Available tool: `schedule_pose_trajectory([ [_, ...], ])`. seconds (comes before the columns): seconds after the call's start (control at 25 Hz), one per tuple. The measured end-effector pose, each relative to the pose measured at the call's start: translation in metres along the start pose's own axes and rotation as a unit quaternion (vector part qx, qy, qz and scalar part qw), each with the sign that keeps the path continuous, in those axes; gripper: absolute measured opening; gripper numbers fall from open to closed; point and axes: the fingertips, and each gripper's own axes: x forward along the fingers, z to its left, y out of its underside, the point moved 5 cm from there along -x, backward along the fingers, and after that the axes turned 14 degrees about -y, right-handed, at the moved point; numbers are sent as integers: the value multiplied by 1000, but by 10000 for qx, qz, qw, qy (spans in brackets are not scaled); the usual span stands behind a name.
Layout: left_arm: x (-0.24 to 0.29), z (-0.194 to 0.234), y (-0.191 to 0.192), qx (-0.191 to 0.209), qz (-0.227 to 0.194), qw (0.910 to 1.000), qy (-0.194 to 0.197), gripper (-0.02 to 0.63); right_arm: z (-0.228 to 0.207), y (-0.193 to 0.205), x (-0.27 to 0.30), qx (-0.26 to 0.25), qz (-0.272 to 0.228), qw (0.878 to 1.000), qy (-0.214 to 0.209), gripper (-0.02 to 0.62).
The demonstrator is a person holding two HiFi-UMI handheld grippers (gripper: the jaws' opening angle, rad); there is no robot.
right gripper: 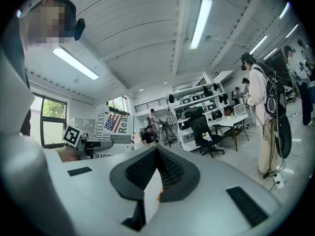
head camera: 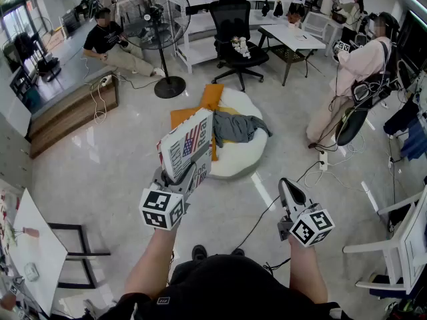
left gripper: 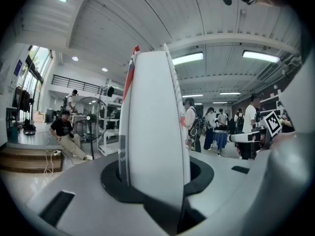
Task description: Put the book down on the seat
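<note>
Floor: one book, seemingly one seat

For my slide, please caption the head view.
The left hand-held gripper holds a book before the seat; the right hand-held gripper is shut.

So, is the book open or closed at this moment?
Closed. The book shows both covers flat against its white page block in the left gripper view, clamped between the jaws of the left gripper.
</note>
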Motion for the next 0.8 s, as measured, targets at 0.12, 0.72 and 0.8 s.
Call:
schedule_pose_trajectory([
  [0.12,-6,-4,-3,16,0,10000,-10,153,3,-2,-6,5,-8,10000,-13,14],
  [0.72,-10,-44,-2,36,35,10000,85,153,-6,-4,-47,31,-112,9999,-73,14],
  [0.8,-9,-53,-5,56,8,9999,112,153,-10,-6,-58,59,-166,9998,-54,14],
])
